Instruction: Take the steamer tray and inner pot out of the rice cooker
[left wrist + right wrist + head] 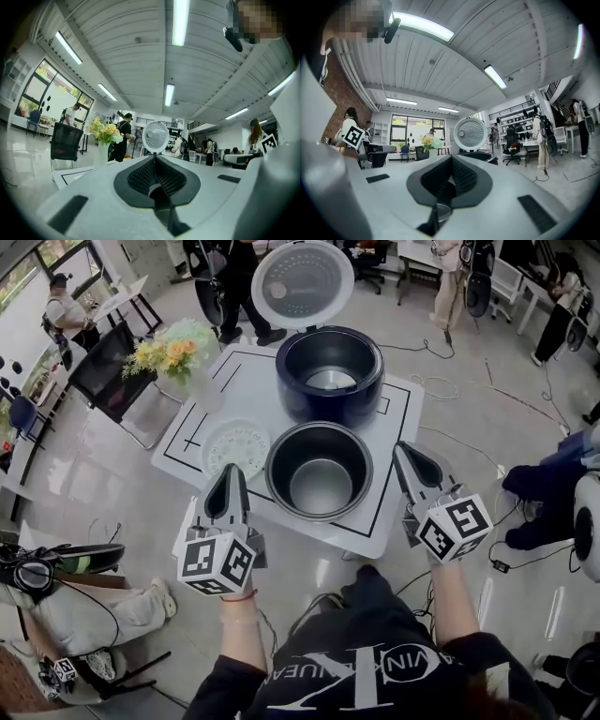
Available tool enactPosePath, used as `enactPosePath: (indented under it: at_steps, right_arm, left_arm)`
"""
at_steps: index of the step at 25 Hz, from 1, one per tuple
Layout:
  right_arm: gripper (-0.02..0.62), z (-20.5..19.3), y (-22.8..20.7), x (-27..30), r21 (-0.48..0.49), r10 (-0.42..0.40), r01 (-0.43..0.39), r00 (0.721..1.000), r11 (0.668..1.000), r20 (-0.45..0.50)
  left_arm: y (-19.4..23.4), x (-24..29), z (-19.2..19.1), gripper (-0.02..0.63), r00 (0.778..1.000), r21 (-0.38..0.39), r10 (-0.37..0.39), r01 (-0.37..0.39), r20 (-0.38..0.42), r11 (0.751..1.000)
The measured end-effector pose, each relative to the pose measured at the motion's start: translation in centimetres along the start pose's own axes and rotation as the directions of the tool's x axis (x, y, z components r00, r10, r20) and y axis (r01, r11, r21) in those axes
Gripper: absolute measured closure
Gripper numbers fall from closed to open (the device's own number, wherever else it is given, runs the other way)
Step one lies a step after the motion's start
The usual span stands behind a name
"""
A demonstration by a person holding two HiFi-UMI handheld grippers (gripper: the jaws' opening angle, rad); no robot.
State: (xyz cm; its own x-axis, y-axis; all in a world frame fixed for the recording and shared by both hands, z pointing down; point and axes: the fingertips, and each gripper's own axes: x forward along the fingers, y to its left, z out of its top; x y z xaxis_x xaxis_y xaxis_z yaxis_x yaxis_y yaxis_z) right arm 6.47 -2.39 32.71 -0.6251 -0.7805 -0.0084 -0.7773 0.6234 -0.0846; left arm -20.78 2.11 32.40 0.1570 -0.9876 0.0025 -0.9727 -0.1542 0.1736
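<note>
While both grippers hover at the near edge of the white table [394, 512], everything on it can be counted in the head view, taken from the left. One vase of yellow and pale flowers [176, 351] stands at the table's ten o'clock corner. One white perforated steamer tray [236, 446] lies flat on the tabletop, out of the cooker, at nine o'clock from the pot and just beside it. One inner pot [319, 470] stands upright and empty on the table at six o'clock from the cooker, close in front of it. One dark blue rice cooker [330, 376] sits at the table's twelve o'clock side, its round lid [302, 282] raised behind it.

Each gripper carries one cube of black-and-white square markers. White lettering runs across the person's dark shirt [361, 681], upside down from here, and I cannot read it whole.

At the pot's seven o'clock, the left gripper [230, 472] is held level, pointing to twelve o'clock. Its own view shows the left gripper [154, 161] with jaws pressed together and nothing between them. At the pot's three o'clock, the right gripper [401, 448] points the same way, and there too the right gripper [451, 164] has its jaws closed on nothing.
</note>
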Motion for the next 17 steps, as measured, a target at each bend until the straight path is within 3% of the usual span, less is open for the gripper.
enactPosePath:
  at_steps: [17]
  right_arm:
    - [0.597,0.32,0.37,-0.34,0.005,0.008,-0.008,1.0,1.0,-0.016]
  left_arm:
    - [-0.21,-0.18,-0.03,0.592,1.0,-0.012,-0.001,0.001,-0.024,1.0]
